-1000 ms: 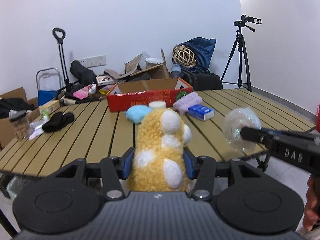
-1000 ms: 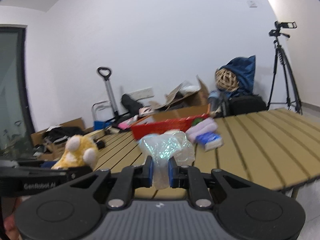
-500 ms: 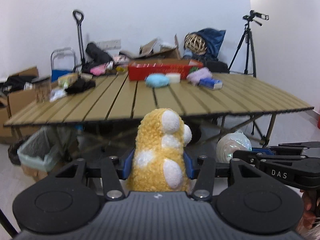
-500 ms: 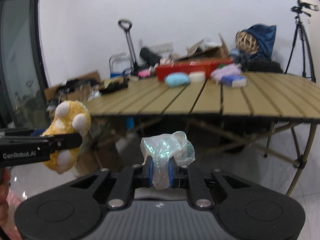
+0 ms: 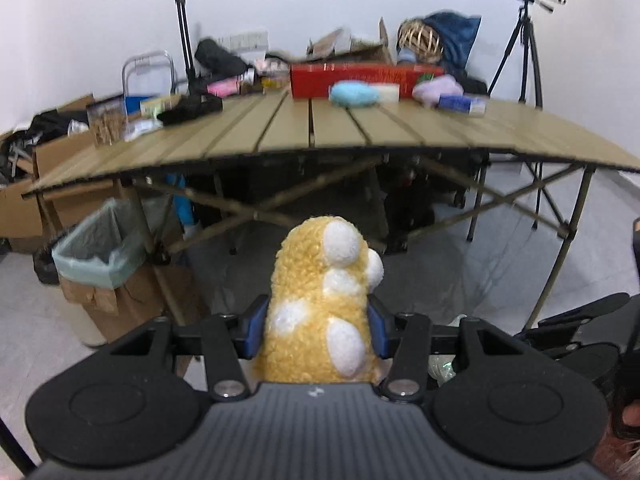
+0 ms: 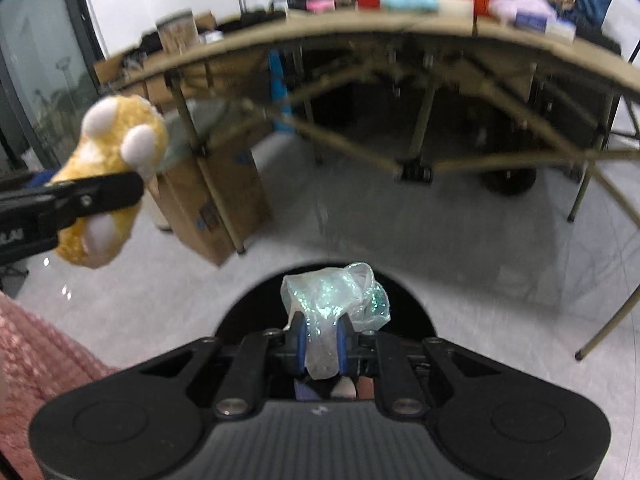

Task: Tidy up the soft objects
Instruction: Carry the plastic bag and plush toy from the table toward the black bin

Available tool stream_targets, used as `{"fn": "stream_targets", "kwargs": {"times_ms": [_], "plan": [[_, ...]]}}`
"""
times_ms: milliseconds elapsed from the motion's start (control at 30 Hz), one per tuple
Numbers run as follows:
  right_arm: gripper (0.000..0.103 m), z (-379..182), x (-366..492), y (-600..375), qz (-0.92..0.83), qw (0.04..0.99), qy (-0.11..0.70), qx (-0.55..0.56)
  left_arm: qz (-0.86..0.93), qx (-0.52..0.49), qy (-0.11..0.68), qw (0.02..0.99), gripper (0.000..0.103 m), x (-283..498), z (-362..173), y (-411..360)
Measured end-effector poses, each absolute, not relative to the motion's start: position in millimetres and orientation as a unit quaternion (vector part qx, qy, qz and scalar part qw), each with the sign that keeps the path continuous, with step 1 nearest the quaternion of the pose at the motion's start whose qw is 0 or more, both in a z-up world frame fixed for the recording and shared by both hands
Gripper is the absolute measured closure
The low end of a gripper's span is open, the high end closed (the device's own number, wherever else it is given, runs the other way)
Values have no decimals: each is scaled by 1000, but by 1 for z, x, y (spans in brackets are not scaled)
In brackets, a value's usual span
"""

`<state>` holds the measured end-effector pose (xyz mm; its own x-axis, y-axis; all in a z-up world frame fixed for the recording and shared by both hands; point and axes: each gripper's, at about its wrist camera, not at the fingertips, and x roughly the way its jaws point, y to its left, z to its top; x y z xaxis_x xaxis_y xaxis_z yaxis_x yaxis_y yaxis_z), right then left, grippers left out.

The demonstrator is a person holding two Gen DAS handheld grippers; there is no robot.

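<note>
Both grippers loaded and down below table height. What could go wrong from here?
1. The right gripper pinches only a thin fold of the iridescent film bag; it looks slippery and may slide out.
2. The plush toy bulges well past the left gripper and could snag the table edge on the way up.
3. The two grippers hang close together and may bump.
</note>
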<state>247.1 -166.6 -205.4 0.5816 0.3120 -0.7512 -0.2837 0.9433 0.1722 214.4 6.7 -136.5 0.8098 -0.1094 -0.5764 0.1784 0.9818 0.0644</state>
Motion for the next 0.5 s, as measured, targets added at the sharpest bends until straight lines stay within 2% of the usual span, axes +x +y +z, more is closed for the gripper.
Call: {"fn": "stream_targets", "kwargs": {"times_ms": [233, 500], "plan": [[89, -253, 259, -147, 153, 856, 493, -28, -76, 52, 324, 941, 52, 224, -149, 9], [89, -274, 268, -147, 146, 831, 534, -51, -63, 61, 371, 925, 52, 246, -175, 4]]}}
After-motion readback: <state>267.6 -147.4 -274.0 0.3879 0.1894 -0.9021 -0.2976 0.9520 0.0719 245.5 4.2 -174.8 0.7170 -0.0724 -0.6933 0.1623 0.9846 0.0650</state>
